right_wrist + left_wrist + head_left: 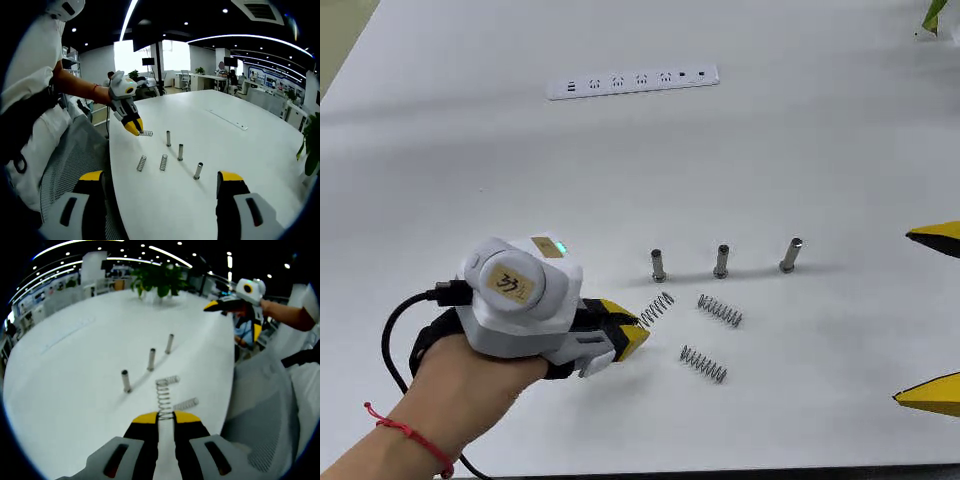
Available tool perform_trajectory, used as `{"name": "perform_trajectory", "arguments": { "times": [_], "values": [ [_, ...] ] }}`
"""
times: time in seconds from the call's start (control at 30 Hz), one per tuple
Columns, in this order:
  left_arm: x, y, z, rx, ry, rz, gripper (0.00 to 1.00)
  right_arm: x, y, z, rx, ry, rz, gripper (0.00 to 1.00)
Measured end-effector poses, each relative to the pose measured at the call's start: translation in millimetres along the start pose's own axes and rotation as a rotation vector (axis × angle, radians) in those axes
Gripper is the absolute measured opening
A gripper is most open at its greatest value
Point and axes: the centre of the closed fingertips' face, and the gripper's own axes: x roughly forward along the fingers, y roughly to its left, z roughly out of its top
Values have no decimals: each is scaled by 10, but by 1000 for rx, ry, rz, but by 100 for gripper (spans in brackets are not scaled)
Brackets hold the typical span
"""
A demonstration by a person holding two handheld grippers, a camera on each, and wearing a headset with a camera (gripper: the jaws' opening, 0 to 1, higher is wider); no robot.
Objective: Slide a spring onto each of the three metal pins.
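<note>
A white table (470, 180) is seen from above, with three short metal pins standing upright in a row. The middle pin (721, 261) has the left pin (658, 265) on one side and the right pin (791, 254) on the other, each a little apart from it. None of the pins has a spring on it. The left gripper (630, 330), white with yellow-tipped black jaws, sits nearer the person than the middle pin and to its left. A hand (470, 380) with a red cord at the wrist holds it. Its jaws are clenched on one end of the held spring (657, 308). The spring's free end points toward the left pin without touching it. In the left gripper view the held spring (164, 397) stands out from between the pinched jaw tips, aimed toward the row of pins. The second spring (720, 310) lies flat on the table, just on the person's side of the middle pin. The third spring (703, 364) lies flat nearer the person again. The right gripper (901, 316) is well to the right of the middle pin, its two yellow jaw tips spread wide apart with nothing between them. A white power strip (633, 82) lies far beyond the middle pin.
</note>
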Motion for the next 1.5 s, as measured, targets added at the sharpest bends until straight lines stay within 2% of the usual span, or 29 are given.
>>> {"name": "perform_trajectory", "arguments": {
  "times": [0.13, 0.17, 0.2, 0.23, 0.3, 0.37, 0.47, 0.53, 0.73, 0.8, 0.9, 1.1, 1.23, 1.5],
  "values": [
    [-51, -55, 121, -13, -52, -4, 10, 76, 21, 250, 69, -52, -11, 87],
    [-60, -65, 146, -14, -63, -5, 10, 99, 31, 282, 107, -52, -13, 85],
    [-73, -84, 185, -17, -79, -6, 10, 144, 16, 287, 168, -28, -31, 83],
    [-81, -97, 210, -19, -90, -8, 10, 180, 27, 329, 186, -40, -27, 81],
    [-94, -121, 264, -25, -114, -11, 10, 273, 35, 506, 210, -124, -34, 78],
    [-113, -144, 318, -30, -137, -11, 10, 360, 101, 611, 273, -176, -12, 74],
    [-147, -176, 390, -29, -166, -9, 10, 475, 98, 695, 318, -229, -36, 67],
    [-172, -196, 462, -41, -202, -13, 10, 551, 99, 765, 363, -274, -47, 61],
    [-246, -259, 640, -32, -281, -20, 10, 696, 109, 884, 514, -355, -41, 46],
    [-272, -276, 709, -37, -315, -26, 10, 727, 74, 915, 554, -381, -51, 42],
    [-310, -302, 793, -37, -353, -32, 10, 756, 55, 951, 636, -414, -36, 37],
    [-360, -385, 941, -32, -417, -53, 10, 821, 57, 1008, 672, -436, -24, 31],
    [-377, -421, 1002, -25, -439, -63, 10, 838, 36, 1055, 723, -468, -16, 28],
    [-406, -459, 1084, -23, -475, -79, 10, 863, 78, 1136, 746, -486, 14, 22]
  ]
}}
